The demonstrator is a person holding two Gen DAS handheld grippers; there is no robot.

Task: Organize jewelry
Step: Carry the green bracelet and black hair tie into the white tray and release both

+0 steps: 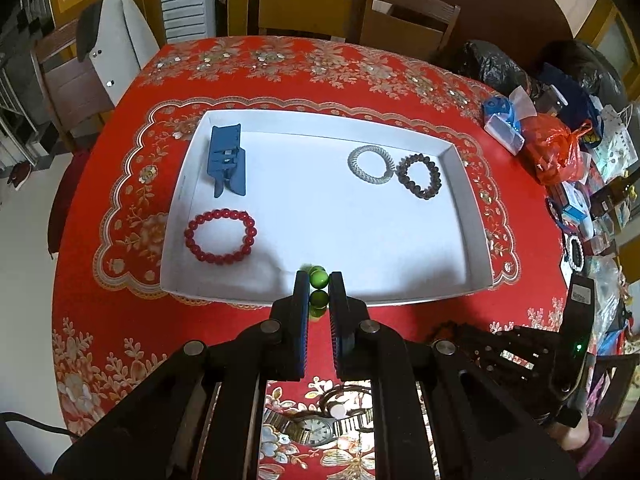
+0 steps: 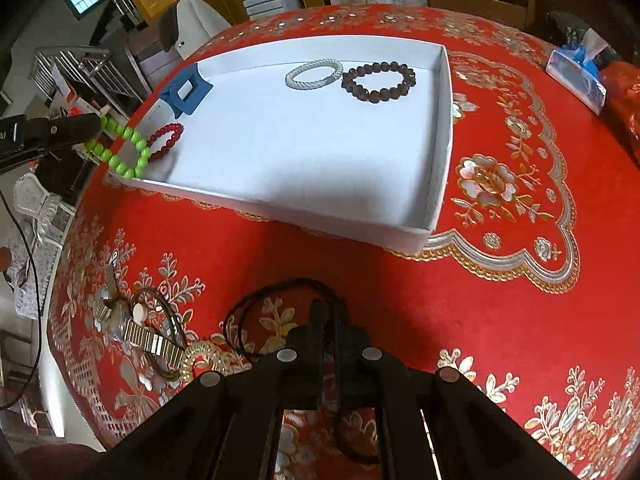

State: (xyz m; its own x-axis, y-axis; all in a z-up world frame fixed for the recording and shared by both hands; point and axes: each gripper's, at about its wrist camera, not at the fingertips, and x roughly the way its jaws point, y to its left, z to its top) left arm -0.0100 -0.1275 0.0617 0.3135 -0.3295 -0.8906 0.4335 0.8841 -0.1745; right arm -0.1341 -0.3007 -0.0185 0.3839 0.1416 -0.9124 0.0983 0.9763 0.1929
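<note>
Nearest the right gripper (image 2: 329,308), a dark cord necklace (image 2: 244,312) lay looped on the red tablecloth (image 2: 480,300); the jaws stood clenched with the cord apparently nipped between them. Such a thin cord could have slipped out of the pads, or, dragged sideways, snagged the wristwatch (image 2: 154,338) and the gold coil bracelet (image 2: 200,356) lying just beside it.

Further out, the left gripper (image 1: 319,286) was shut on a green bead bracelet (image 2: 120,148), which hung over the near wall of the white tray (image 1: 456,152). Held by only a bead or two, the elastic loop might have swung, caught on the wall, or rolled off the pads and dropped outside the tray.

Inside, a red bead bracelet (image 1: 220,236) lay close by; a careless release could have landed the green one on it. The blue hair claw (image 1: 226,158), silver mesh bracelet (image 1: 370,164) and dark bead bracelet (image 1: 419,176) sat well apart, at the far side.
</note>
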